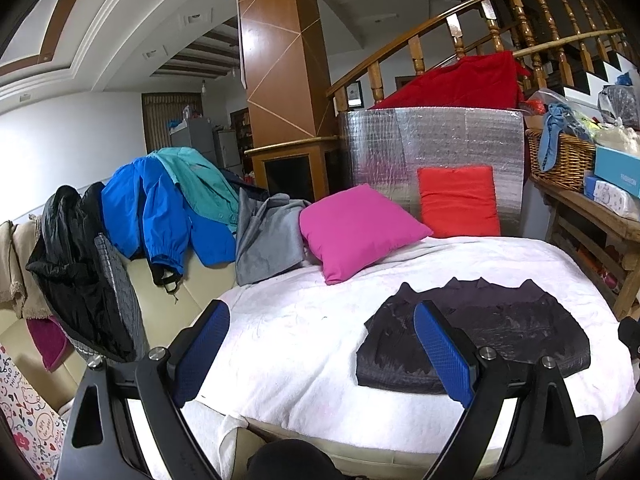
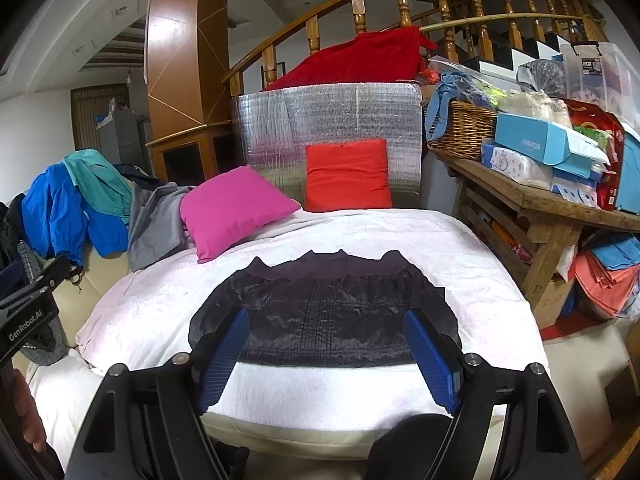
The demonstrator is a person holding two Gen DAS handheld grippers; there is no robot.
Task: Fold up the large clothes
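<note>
Jacket [image 2: 326,312] dark quilted, folded into flat rectangle on white bedspread [image 2: 360,232]; sheen visible | left gripper [image 1: 324,344] released, empty | right gripper [image 2: 326,356] released, empty

"GenRobot.AI" is on the black gripper [image 2: 28,326] at the left edge. "ROX" is on the clear box [image 2: 596,68], upper right.
</note>
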